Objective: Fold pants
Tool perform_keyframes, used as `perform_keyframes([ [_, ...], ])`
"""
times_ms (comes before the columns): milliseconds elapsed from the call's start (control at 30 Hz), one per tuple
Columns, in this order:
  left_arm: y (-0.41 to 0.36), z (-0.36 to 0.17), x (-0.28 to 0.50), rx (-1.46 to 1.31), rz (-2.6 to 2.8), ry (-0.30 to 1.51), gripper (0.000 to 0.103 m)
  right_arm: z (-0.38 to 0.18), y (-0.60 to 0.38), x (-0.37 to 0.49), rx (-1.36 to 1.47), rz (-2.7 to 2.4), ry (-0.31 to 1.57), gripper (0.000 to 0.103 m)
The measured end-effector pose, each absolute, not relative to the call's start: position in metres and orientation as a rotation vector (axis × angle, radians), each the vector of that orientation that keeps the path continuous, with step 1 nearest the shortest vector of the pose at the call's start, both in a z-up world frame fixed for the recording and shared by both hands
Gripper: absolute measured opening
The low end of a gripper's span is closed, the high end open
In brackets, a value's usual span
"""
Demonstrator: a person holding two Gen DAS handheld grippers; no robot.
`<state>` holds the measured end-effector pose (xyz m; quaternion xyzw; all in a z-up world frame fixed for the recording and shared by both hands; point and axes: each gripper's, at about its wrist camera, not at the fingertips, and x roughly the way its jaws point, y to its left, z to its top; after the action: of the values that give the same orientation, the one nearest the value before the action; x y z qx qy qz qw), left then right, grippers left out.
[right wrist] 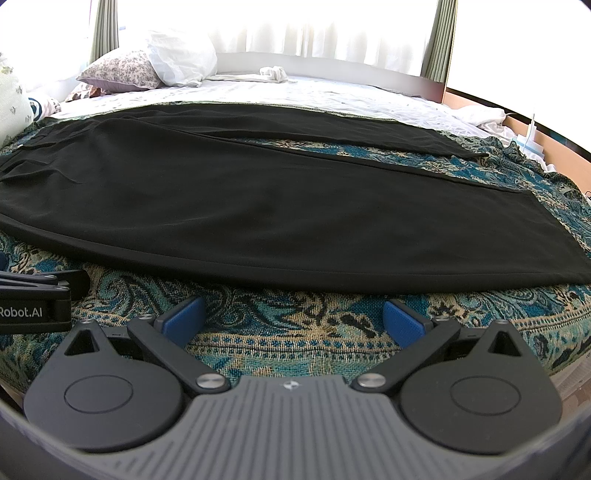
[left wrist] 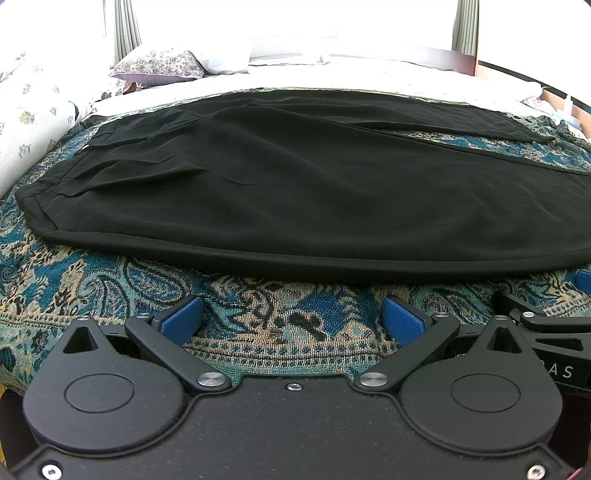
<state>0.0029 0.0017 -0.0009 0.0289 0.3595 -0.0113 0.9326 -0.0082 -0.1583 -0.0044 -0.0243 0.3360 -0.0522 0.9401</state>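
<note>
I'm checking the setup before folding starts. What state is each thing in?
Black fabric pants: spread flat, unfolded, legs apart.
Teal paisley woven bedspread: laid flat under the pants.
Left gripper: open, holding nothing, short of the pants.
Right gripper: open, holding nothing, short of the pants.

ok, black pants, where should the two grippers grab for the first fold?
Probably the near side seam of the black pants, approached from the front. It lies flat just ahead of both open grippers, left gripper toward the waistband and right gripper toward the hem.

Teal paisley throw [left wrist: 280, 325] over white bedsheet [right wrist: 295, 92], floral pillow [left wrist: 159, 64] (beside curtains [right wrist: 105, 29]) behind.
</note>
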Motion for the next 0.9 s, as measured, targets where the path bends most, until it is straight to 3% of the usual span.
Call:
perform_keyframes([
  [900,0.0018,-0.0009,0.0034,0.06,-0.023,0.736,0.103,-0.0062,-0.1593,-0.0083,-0.044,-0.111,0.682,0.103],
])
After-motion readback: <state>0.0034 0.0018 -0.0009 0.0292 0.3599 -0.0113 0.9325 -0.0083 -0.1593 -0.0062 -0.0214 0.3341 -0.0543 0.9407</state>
